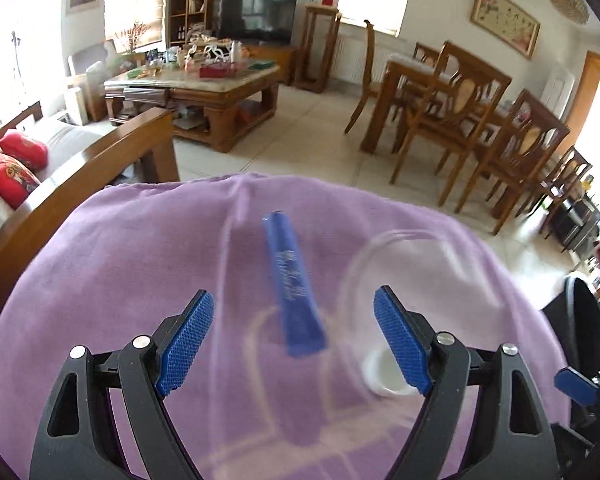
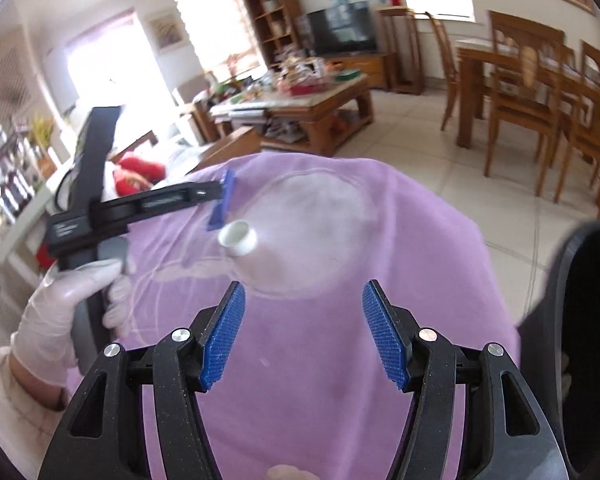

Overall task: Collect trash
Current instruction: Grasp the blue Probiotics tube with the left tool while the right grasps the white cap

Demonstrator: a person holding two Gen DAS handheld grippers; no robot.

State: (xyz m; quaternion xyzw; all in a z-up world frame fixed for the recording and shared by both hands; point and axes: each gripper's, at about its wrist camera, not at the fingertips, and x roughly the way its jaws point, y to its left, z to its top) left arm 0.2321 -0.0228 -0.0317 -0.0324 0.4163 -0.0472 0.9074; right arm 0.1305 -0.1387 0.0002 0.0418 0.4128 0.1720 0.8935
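Note:
A blue wrapper strip (image 1: 294,286) lies on the purple cloth (image 1: 140,260), just ahead of and between the jaws of my open left gripper (image 1: 294,332). A clear plastic bottle lies on its side beside it, body (image 1: 412,264) to the right, white cap (image 1: 384,372) by the right fingertip. In the right wrist view the bottle (image 2: 312,236) with its white cap (image 2: 238,237) lies ahead of my open, empty right gripper (image 2: 302,332). The left gripper (image 2: 220,200) reaches in from the left, held by a gloved hand (image 2: 60,312).
A black bin (image 2: 592,320) stands at the right edge of the cloth, also seen in the left wrist view (image 1: 580,320). A wooden sofa arm (image 1: 80,184) is at the left. A cluttered coffee table (image 1: 204,80) and dining chairs (image 1: 460,120) stand beyond.

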